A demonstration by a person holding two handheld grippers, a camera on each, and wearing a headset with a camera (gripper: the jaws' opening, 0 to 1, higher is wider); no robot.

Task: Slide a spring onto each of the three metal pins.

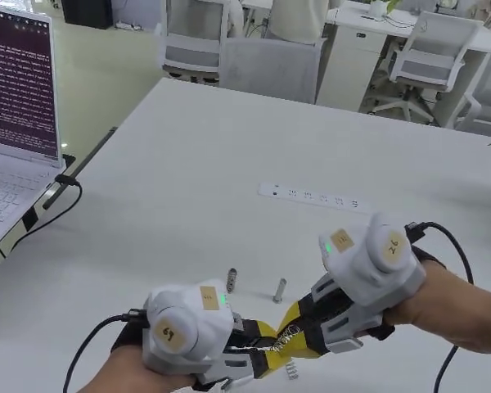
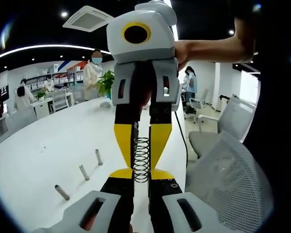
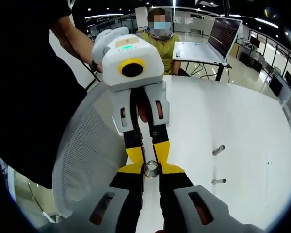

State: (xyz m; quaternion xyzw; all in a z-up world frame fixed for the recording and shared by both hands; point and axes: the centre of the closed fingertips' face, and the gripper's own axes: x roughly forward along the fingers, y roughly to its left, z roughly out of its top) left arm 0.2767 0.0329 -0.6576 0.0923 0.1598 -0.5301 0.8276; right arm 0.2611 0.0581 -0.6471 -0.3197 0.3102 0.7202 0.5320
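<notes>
left gripper (image 2: 141, 177) and right gripper (image 3: 152, 174) jaws both pinch one spring (image 2: 141, 158), ends hidden.

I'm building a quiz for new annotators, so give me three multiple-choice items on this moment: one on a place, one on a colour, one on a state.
1. Where on the table is the laptop? A its middle; B its left edge; C its right edge.
2. What colour are the jaw tips of the right gripper? A yellow; B red; C green.
3. The spring between the grippers is: A flat on the table; B on the floor; C held between jaws.
Answers: B, the head view has it at the left edge; A, the left gripper view shows yellow tips; C, it stands between the right gripper's jaws, off the table.
</notes>
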